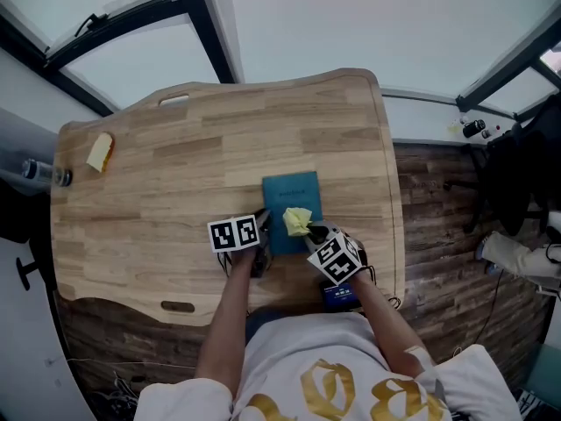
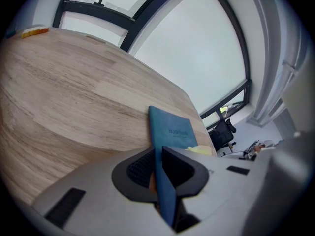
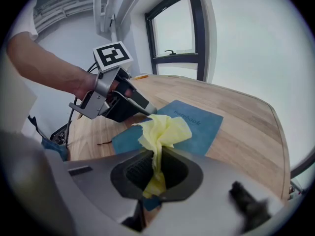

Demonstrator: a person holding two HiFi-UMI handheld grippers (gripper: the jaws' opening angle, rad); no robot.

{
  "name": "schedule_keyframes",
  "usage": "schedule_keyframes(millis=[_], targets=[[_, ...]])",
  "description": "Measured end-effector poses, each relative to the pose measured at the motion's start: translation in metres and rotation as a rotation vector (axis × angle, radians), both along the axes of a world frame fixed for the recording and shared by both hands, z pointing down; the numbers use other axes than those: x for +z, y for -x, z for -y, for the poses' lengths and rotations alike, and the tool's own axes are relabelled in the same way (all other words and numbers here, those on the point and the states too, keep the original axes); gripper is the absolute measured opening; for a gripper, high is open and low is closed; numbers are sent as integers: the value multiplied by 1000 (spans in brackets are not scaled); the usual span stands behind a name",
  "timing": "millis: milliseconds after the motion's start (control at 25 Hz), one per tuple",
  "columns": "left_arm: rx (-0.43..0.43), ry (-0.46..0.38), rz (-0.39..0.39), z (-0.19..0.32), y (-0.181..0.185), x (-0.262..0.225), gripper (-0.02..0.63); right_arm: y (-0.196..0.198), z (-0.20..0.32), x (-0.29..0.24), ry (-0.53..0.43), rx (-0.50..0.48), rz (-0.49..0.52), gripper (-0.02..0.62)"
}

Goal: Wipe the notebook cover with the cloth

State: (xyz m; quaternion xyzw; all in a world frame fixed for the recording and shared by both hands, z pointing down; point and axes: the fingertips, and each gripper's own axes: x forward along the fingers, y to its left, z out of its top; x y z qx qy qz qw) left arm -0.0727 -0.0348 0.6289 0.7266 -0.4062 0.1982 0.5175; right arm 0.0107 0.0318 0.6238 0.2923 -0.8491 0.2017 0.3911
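A teal notebook (image 1: 289,198) lies flat on the wooden table (image 1: 175,191), near its front edge. My left gripper (image 1: 262,253) is shut on the notebook's near left edge; in the left gripper view the cover (image 2: 172,129) runs between the jaws (image 2: 158,157). My right gripper (image 1: 314,232) is shut on a crumpled yellow cloth (image 1: 297,221). In the right gripper view the cloth (image 3: 165,129) sticks out of the jaws (image 3: 157,159) over the notebook's (image 3: 202,127) near part, close to the left gripper (image 3: 147,110). Whether the cloth touches the cover I cannot tell.
A yellow and orange sponge (image 1: 100,152) lies at the table's far left. A dark cylinder (image 1: 39,172) sits beyond the left edge. A blue object (image 1: 337,296) shows at the front edge under my right hand. A black chair (image 1: 517,182) stands on the floor to the right.
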Motion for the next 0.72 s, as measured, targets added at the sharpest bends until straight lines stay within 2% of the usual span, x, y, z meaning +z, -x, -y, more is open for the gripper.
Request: schedule_keyframes(millis=[360, 720], targets=[[2, 0, 0, 0, -1, 0, 57, -2, 3, 0, -1, 8, -24, 37], [3, 0, -2, 1, 0, -1, 57, -1, 33, 1, -14, 35, -44, 37]])
